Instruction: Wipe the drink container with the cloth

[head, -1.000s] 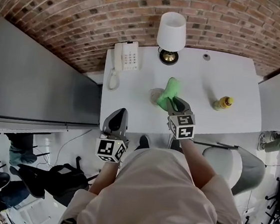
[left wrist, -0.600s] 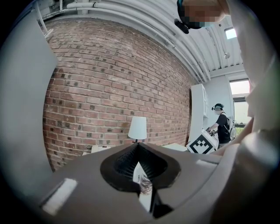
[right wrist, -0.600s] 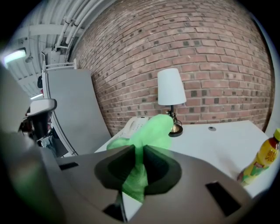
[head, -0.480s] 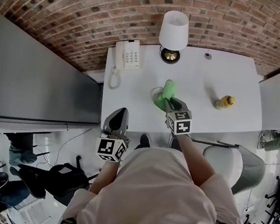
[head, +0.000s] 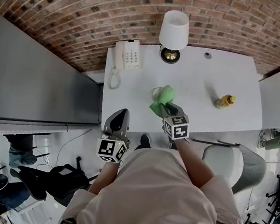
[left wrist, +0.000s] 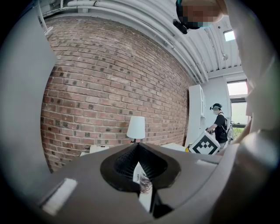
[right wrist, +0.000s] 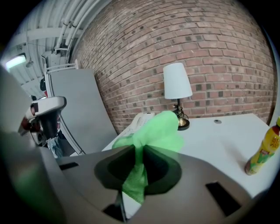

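Cloth [right wrist: 159,129], green, in right tongs [head: 167,106] over table [head: 234,79]

Open desk on the right, clutter along the back and left.

The widest clear lane I see is the bare desk [head: 202,91] between the green cloth [head: 162,99], pinched by my right gripper [head: 168,107] mid-desk, and the yellow bottle [head: 225,101], which stands alone near the right end. Along the back edge the lamp [head: 173,35] and the telephone [head: 126,54] block the way, and the phone's cord [head: 113,78] trails forward down the left side. A small round thing [head: 207,55] sits right of the lamp. The brick wall [head: 91,8] closes off the rear and a grey panel [head: 37,87] the left. A chair [head: 234,167] crowds the near right edge. My left gripper [head: 121,113] hangs over the near left corner.
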### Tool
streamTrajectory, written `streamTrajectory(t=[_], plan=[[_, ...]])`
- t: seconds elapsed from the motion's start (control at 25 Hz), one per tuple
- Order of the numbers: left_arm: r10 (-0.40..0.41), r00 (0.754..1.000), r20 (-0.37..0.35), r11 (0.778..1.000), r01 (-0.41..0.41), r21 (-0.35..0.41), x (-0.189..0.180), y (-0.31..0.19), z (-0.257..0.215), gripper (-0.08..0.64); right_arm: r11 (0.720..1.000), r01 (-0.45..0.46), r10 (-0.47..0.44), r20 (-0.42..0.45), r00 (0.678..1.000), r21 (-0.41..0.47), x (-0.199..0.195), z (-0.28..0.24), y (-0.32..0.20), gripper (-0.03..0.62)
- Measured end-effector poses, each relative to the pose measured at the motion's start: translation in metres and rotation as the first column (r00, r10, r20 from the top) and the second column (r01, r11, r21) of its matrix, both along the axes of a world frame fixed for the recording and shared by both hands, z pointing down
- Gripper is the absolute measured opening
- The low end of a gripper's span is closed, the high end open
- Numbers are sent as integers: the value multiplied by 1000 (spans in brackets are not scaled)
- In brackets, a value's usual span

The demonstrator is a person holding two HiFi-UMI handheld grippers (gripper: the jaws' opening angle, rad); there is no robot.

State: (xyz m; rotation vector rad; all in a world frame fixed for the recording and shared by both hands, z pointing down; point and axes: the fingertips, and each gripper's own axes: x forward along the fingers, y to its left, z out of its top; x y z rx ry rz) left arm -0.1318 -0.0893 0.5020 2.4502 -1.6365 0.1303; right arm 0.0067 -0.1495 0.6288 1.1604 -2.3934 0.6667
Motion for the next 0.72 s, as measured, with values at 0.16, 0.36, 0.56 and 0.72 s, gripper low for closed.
streamTrajectory(t=[0.16, 0.36, 0.56, 0.72], plan=[[11, 1000, -1, 1000, -11, 9, 2, 0, -1, 11, 999, 21, -21, 9, 1000, -27, -10, 5, 10, 61], [12, 1000, -5, 1000, -12, 8, 2, 0, 0, 11, 995, 86, -85, 25, 996, -46, -28, 4, 27, 61], [6, 1000, 1, 1000, -6, 11, 1, 0, -1, 11, 997, 72, -71, -30, 997, 39, -12, -24, 18, 61], [-3, 1000, -2, 1000, 3, 8, -3, 0, 0, 11, 994, 15, -11, -33, 999, 113, 9, -55, -8, 61]])
